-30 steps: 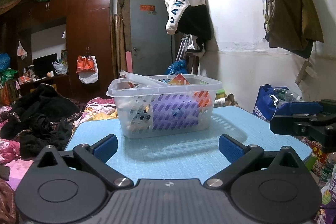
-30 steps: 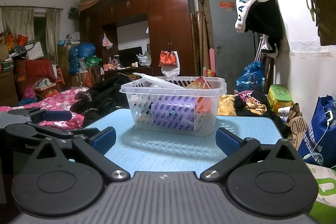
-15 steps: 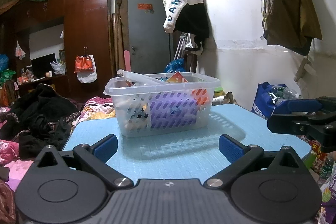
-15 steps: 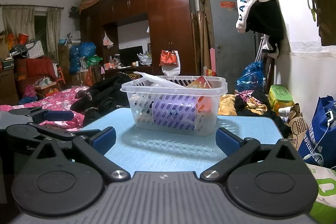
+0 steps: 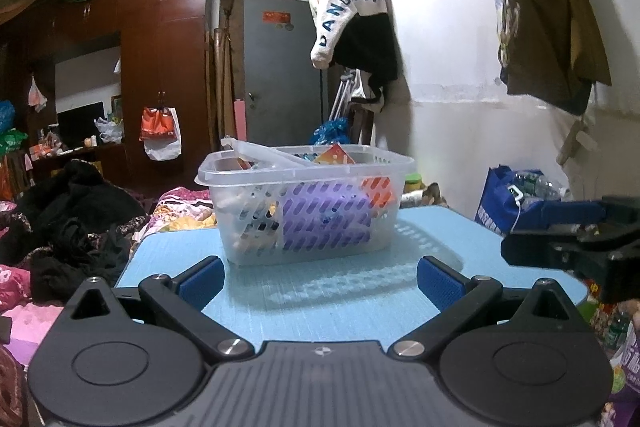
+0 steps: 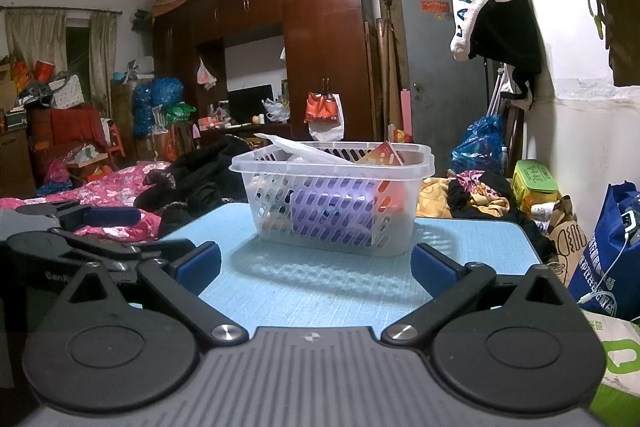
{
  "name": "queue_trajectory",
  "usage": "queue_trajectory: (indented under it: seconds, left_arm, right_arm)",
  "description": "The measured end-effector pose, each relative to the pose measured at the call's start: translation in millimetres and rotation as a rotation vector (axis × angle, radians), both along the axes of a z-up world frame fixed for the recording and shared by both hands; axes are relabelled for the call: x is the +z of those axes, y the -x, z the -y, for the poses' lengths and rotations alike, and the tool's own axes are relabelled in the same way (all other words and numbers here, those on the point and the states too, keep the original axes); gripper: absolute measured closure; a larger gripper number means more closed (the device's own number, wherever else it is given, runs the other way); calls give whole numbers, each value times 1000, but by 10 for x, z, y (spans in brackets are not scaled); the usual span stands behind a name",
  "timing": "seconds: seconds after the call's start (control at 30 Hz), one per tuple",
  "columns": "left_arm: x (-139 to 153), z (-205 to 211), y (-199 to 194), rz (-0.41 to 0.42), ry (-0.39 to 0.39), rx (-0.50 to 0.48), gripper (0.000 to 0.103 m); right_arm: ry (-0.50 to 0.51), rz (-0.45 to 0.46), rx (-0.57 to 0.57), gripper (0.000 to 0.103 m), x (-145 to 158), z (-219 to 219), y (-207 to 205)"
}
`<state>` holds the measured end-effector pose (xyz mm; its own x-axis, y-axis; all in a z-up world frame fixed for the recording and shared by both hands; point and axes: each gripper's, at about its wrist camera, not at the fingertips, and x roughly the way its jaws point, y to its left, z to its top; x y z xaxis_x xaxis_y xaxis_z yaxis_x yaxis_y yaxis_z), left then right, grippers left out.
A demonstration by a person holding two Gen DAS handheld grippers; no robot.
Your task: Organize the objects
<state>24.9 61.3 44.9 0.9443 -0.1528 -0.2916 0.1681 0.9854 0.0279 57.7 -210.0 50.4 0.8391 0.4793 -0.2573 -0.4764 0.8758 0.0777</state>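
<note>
Grippers: two, each with two blue-padded fingers.
Left gripper (image 5: 319, 277): jaws spread wide, nothing between them; it hung low over the near edge of the table, with the basket ahead and apart from both pads.
Right gripper (image 6: 316, 267): jaws likewise wide and empty, facing the same basket from the other side of the near edge.
Table (image 5: 340, 299): one, with a light blue textured top.
Basket (image 5: 306, 203): one, clear slotted plastic, standing upright on the table beyond the middle.
Basket contents: one purple pack (image 5: 326, 219) against the front wall; one orange pack (image 5: 376, 189) toward the right end, its corner above the rim; one pale flat piece (image 6: 300, 149) lying slantwise across the rim; further items at the left end too dim to name.
Blue bag (image 6: 608, 247): one, beside the table on the right.
</note>
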Motion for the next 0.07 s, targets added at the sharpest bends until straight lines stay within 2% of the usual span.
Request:
queue_trajectory:
  seconds: [0.07]
  left_arm:
    - [7, -26, -3, 9, 13, 3, 0]
  right_arm:
    - [1, -3, 2, 0, -19, 4, -23]
